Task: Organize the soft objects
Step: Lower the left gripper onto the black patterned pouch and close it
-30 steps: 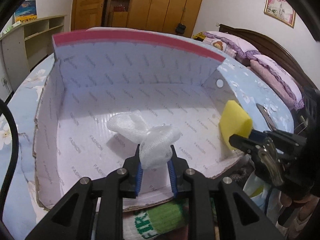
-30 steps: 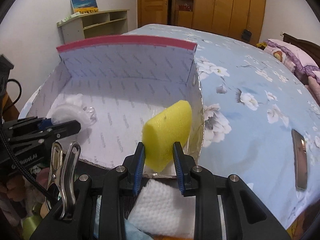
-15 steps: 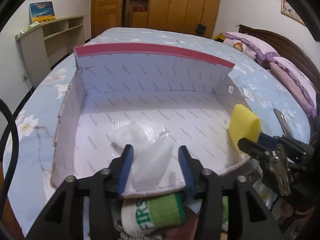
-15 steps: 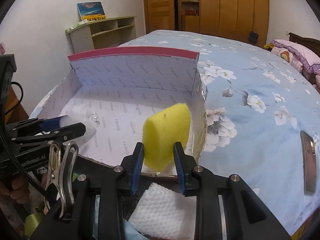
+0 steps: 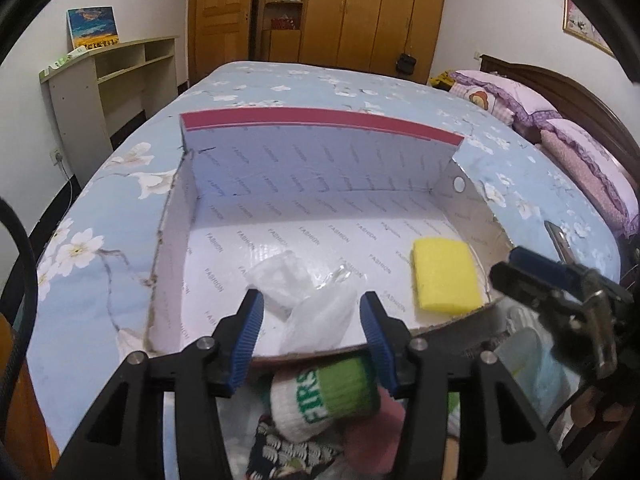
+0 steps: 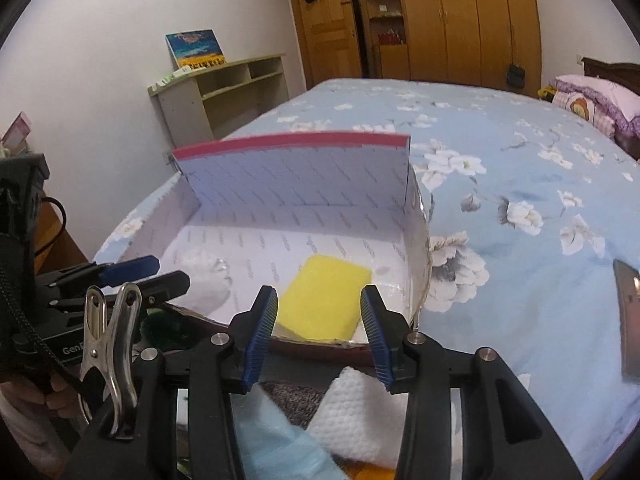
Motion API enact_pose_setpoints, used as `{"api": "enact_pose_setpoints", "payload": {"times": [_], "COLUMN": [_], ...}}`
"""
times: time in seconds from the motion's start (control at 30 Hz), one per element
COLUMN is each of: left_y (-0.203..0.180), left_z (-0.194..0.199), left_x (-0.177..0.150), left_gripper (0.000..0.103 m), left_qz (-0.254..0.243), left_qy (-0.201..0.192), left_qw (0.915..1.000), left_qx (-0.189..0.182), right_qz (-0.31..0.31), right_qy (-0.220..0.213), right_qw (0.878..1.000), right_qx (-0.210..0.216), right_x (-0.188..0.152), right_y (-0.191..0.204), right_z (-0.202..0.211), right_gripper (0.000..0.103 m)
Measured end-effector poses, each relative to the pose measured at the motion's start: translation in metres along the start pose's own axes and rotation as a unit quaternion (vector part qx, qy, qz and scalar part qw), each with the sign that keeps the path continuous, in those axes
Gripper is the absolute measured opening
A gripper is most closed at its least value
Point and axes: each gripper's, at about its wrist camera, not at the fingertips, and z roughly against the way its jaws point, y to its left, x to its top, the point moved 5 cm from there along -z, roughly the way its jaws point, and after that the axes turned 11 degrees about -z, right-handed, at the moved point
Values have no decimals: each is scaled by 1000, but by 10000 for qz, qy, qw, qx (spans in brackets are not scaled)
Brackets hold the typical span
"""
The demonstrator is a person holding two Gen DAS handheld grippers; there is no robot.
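A white cardboard box (image 5: 320, 160) with a red top edge lies open on the bed; it also shows in the right wrist view (image 6: 296, 176). A white mesh cloth (image 5: 316, 304) lies on its floor near the front edge. A yellow sponge (image 5: 444, 280) lies flat at the front right; it also shows in the right wrist view (image 6: 324, 300). My left gripper (image 5: 312, 332) is open and empty just behind the cloth. My right gripper (image 6: 318, 332) is open and empty, just behind the sponge.
Below the grippers lies a pile of soft things: a white and green rolled sock (image 5: 324, 392), a white textured cloth (image 6: 352, 416) and a light blue cloth (image 6: 280, 440). A dark flat object (image 6: 628, 320) lies on the flowered bedspread to the right. Pillows (image 5: 580, 140) are far right.
Both grippers opened and drew back. The mesh cloth dropped onto the box floor first; then the sponge was let go and now lies flat in the box.
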Motion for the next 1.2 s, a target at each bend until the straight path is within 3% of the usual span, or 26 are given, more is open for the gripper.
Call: {"api": "enact_pose_setpoints", "payload": {"times": [0.47, 0.8, 1.2], "left_y": [8, 3, 11], "left_z": [47, 46, 40], "left_x": [-32, -65, -83], "left_gripper": [53, 53, 53], "left_qz": [35, 79, 171], "left_qy": [-83, 237, 387], "left_qw": [10000, 9996, 9990], "left_qx": [-4, -100, -141], "right_qz": [-317, -428, -221], "right_qy": [-218, -164, -29], "right_qw": [9992, 9987, 9986], "right_qx": [139, 227, 480], "right_x": [-15, -33, -46], "right_y": [0, 7, 33], "right_z": [47, 61, 65], "right_gripper": [46, 46, 46]}}
